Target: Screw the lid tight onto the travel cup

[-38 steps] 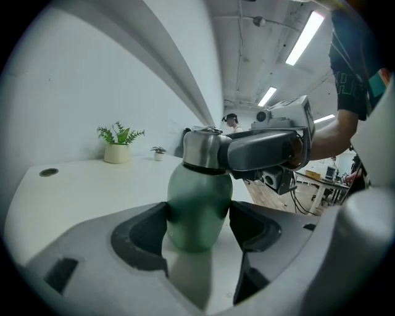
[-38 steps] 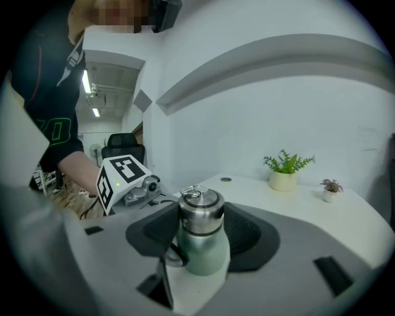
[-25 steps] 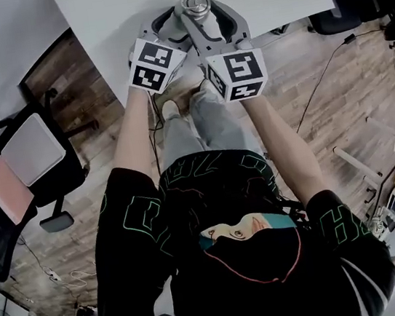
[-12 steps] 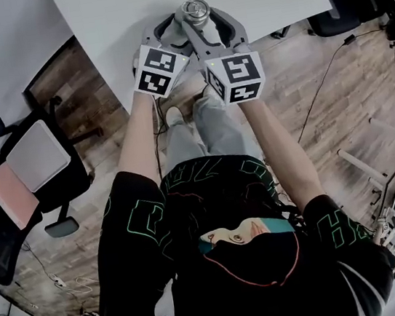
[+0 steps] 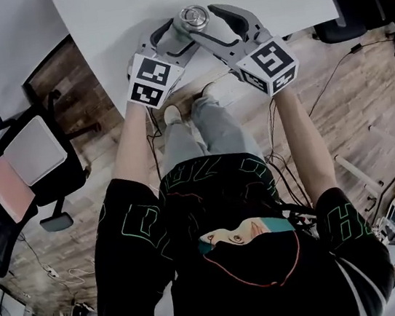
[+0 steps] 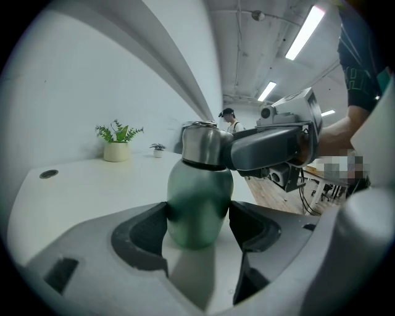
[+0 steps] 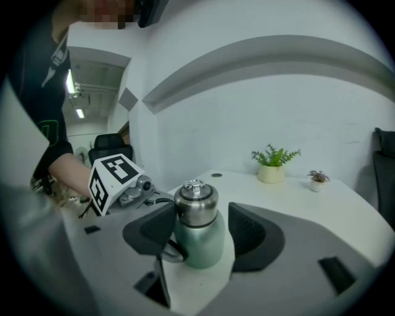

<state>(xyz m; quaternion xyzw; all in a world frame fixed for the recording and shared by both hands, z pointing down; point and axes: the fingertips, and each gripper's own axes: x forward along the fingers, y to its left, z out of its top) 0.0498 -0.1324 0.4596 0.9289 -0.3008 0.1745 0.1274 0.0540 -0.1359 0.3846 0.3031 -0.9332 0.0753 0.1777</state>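
A green travel cup [image 6: 197,207] with a steel lid [image 7: 195,200] stands upright on the white table [image 5: 118,18] near its front edge. From above, the lid [image 5: 193,16] shows between both grippers. My left gripper [image 6: 199,223] is shut on the cup's green body, a dark pad pressed to each side. My right gripper [image 7: 199,223] reaches in from the right at lid height. Its jaws have just been opening: the lid sits between the pads, and the right pad [image 7: 244,231] stands apart from it. One grey right finger [image 6: 265,148] lies beside the lid.
A potted plant [image 7: 271,165] and a smaller one [image 7: 318,179] stand far back on the table, with a round cable hole [image 6: 48,174] nearby. Office chairs [image 5: 22,165] stand on the wooden floor to the left and at the far right [image 5: 331,19].
My right gripper has swung and rolled, its marker cube moving out to the right, and its jaws have spread off the lid. The left gripper and the cup have not moved.
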